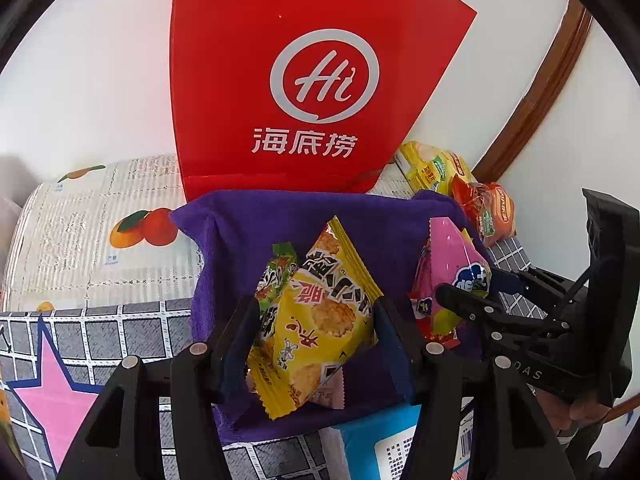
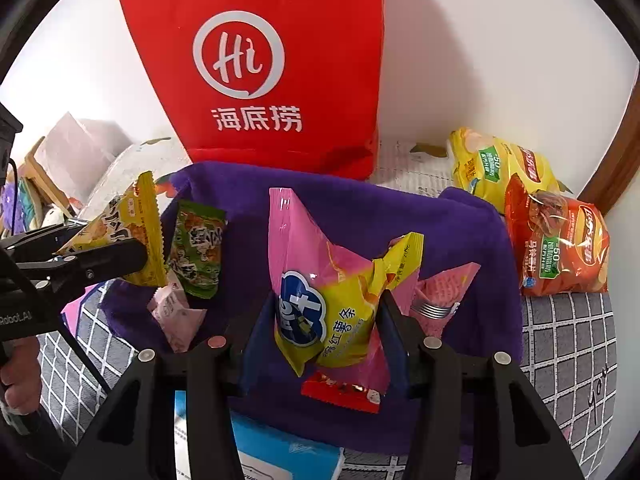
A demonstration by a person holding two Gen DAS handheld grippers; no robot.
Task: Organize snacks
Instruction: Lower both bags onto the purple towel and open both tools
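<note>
Above the purple cloth (image 1: 240,232), the left tool (image 1: 316,312) pinches a yellow snack packet (image 1: 320,320) while the right tool (image 2: 324,312) pinches a pink-and-yellow snack bag (image 2: 320,280); either slick wrapper could slip free if grip loosens mid-carry.

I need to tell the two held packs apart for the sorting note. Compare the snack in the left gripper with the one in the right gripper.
The yellow rice-cracker packet in the left gripper is small, flat and mostly yellow with black lettering. The pink sweet-potato snack bag in the right gripper is taller, puffier, and pink with a yellow panel and a blue cloud logo. Both are sealed, clamped between dark blue pads, and held over the purple cloth.
</note>
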